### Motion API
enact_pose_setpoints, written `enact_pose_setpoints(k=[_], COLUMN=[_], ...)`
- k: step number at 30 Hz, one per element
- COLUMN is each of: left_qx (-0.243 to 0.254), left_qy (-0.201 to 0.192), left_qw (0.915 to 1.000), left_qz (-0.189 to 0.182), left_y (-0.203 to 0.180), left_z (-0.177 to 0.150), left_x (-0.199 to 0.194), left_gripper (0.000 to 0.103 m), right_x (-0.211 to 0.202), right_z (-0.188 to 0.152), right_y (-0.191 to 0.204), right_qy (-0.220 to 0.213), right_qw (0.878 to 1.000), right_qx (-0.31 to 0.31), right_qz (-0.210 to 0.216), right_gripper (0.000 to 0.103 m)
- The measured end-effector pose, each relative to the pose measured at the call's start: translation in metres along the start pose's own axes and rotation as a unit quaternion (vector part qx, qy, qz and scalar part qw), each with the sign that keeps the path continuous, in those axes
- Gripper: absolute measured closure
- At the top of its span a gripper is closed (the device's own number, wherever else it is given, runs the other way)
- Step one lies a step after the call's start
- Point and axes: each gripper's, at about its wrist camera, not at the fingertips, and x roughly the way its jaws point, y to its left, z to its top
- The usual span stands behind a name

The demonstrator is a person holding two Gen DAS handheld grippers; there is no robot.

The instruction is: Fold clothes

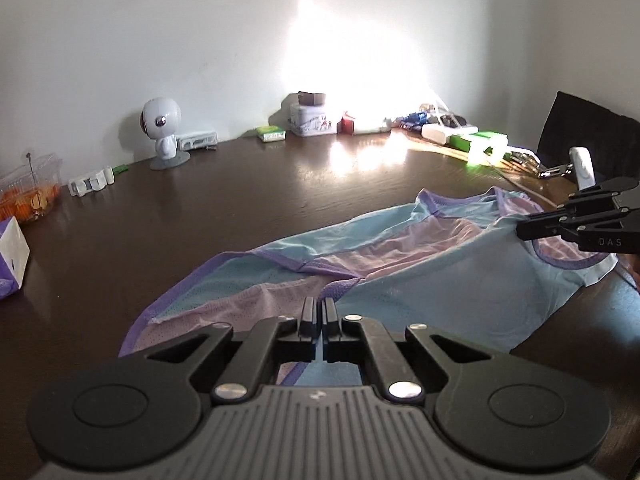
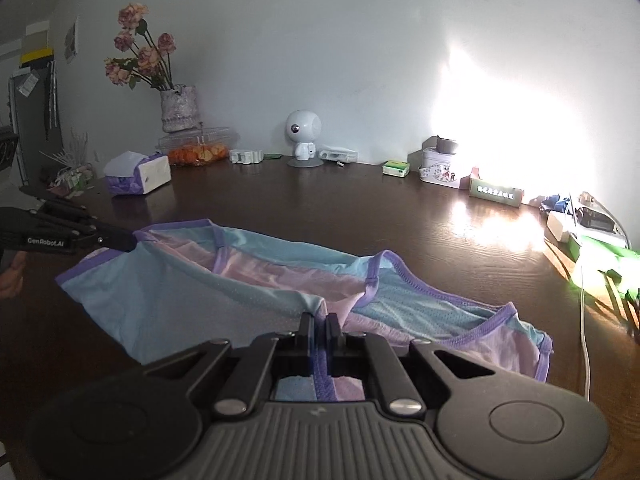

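Looking along the left wrist view: left tongs [image 1: 319,314] are clenched on the near edge of the mesh jersey [image 1: 400,272], fabric pinched between the closed fingers. The jersey is spread across the dark desk [image 1: 240,208], blue and pink panels with purple trim, partly lifted and rumpled. Right tongs [image 1: 524,230] are seen at the frame's right, clamped on the purple-trimmed edge by an armhole or neck opening. A small white robot figurine [image 1: 162,134] and a tin box [image 1: 312,120] sit well back by the wall.

Right wrist view: right tongs [image 2: 319,322] are clenched on a purple-bound hem, cloth visibly caught between the fingers. Left tongs [image 2: 128,240] are gripping the opposite trimmed edge. A tissue box [image 2: 138,174] and a flower vase [image 2: 180,108] stand far off.

Handling, judged: light, soft, thin mesh, likely slippery on polished wood; sag is expected between the two grips. Bound trim is judged the firmest place to hold, since single-layer mesh may slip out or stretch.
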Motion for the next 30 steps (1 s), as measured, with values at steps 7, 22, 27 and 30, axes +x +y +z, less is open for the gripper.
enact_pose_setpoints(k=[7,22,27,30], left_qx=[-0.065,-0.099,-0.104,-0.106], left_qy=[0.0,0.042,0.025,-0.003], left_qw=[0.9971,0.9935,0.9935,0.9944], left_qz=[0.039,0.038,0.038,0.003], left_y=[0.038,0.058,0.056,0.053], left_z=[-0.026,-0.07,-0.073,-0.074], left_x=[-0.032,-0.042,-0.05,-0.063], left_gripper=[0.074,0.082,0.076,0.054], right_x=[-0.04,-0.068,-0.052,-0.049], right_z=[0.007,-0.047,-0.028,-0.027], right_y=[-0.028,-0.078,-0.081,-0.081], right_qy=[-0.01,0.059,0.073,0.081], right_qw=[1.0,0.998,0.995,0.991], right_qx=[-0.004,-0.024,-0.06,-0.069], right_qz=[-0.003,-0.03,-0.038,-0.078], right_gripper=[0.06,0.099,0.088,0.07])
